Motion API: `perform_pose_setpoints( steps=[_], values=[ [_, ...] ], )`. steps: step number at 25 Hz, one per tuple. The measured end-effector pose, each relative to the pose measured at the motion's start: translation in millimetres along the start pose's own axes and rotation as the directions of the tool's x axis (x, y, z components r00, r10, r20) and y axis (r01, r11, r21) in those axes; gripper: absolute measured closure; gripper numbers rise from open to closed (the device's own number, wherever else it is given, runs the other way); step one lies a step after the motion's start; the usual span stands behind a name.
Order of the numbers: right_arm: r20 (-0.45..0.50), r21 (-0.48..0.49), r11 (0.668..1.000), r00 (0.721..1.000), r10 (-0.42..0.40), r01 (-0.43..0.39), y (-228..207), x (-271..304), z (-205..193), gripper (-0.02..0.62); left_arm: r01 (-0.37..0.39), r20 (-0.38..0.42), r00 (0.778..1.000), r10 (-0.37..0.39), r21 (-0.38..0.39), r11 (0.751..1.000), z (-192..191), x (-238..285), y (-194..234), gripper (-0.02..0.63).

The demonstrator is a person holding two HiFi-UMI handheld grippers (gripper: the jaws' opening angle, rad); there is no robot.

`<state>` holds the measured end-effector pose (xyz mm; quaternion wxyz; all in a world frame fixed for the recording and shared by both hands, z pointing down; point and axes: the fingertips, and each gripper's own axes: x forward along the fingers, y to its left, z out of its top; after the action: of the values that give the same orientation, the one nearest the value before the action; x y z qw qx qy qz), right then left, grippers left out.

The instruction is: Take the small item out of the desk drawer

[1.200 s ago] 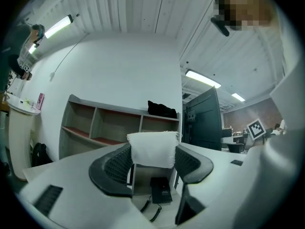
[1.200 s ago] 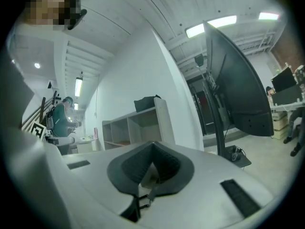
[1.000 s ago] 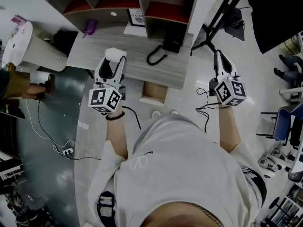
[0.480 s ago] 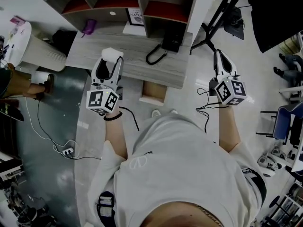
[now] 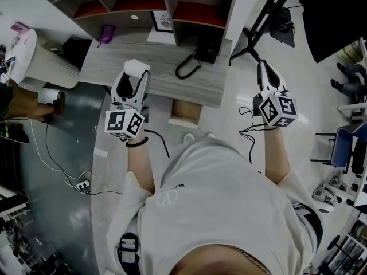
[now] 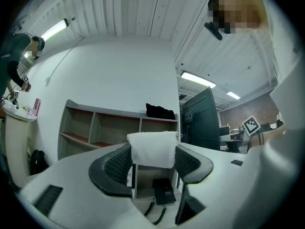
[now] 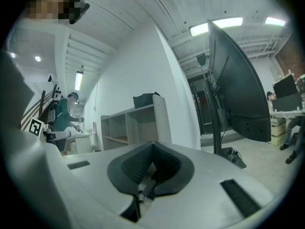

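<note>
Head view: looking steeply down on a grey wood-grain desk [image 5: 172, 76], with the person standing at its near edge and a gripper in each hand.
Shelf unit [image 5: 143, 2]: stands along the far side of the desk top. Its compartments are open and have reddish floors, and a small framed card [image 5: 163, 20] leans at its foot.
Drawer [image 5: 186, 113]: pulled out from the desk's near edge, between the two grippers, with its pale wooden inside open to view.
Left gripper [image 5: 134, 73]: raised above the desk top, left of the drawer and farther back. The jaws are spread fairly wide and clamped on the small item, with one ribbed pad [image 6: 119, 163] against each side.
Right gripper [image 5: 265, 67]: held off the right end of the desk, over the floor and well apart from the drawer. Its own view shows the jaws pressed together with nothing between them.
Phone [image 5: 205, 51]: black, on the desk at the far right, with its coiled cord looping off to the left.
Small item [image 5: 136, 66]: white and cloth-like with a frayed lower edge [image 6: 153, 165]. It is out of the drawer, up at the tips of the left jaws.
</note>
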<state>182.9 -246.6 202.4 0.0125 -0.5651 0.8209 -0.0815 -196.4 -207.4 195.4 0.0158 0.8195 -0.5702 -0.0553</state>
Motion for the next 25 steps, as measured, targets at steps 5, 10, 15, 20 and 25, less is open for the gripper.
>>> perform_pose_setpoints(
  steps=[5, 10, 15, 20, 25],
  values=[
    [-0.013, -0.006, 1.000, 1.000, -0.007, 0.007, -2.7, -0.3, -2.7, 0.597, -0.002, -0.006, 1.000, 0.002, -0.004, 1.000, -3.0, 0.8, 1.1, 0.342],
    [-0.023, -0.014, 1.000, 1.000, -0.008, 0.008, -2.0, -0.7, -4.5, 0.597, -0.001, -0.010, 1.000, 0.001, -0.004, 1.000, -3.1, 1.5, 2.2, 0.342],
    [-0.023, -0.015, 1.000, 1.000, -0.011, 0.011, -2.4, 0.2, -4.3, 0.597, 0.003, -0.010, 1.000, -0.004, -0.007, 1.000, -4.5, 2.5, 2.4, 0.342],
    [-0.022, -0.013, 1.000, 1.000, -0.015, 0.015, -2.4, -2.2, -3.1, 0.597, 0.005, -0.008, 1.000, -0.005, -0.012, 1.000, -2.8, 0.9, 2.2, 0.342],
    [-0.026, -0.012, 1.000, 1.000, -0.013, 0.012, 1.2, -1.3, -5.6, 0.597, 0.008, -0.011, 1.000, -0.008, -0.015, 1.000, -5.6, 0.2, 2.7, 0.342]
  ],
)
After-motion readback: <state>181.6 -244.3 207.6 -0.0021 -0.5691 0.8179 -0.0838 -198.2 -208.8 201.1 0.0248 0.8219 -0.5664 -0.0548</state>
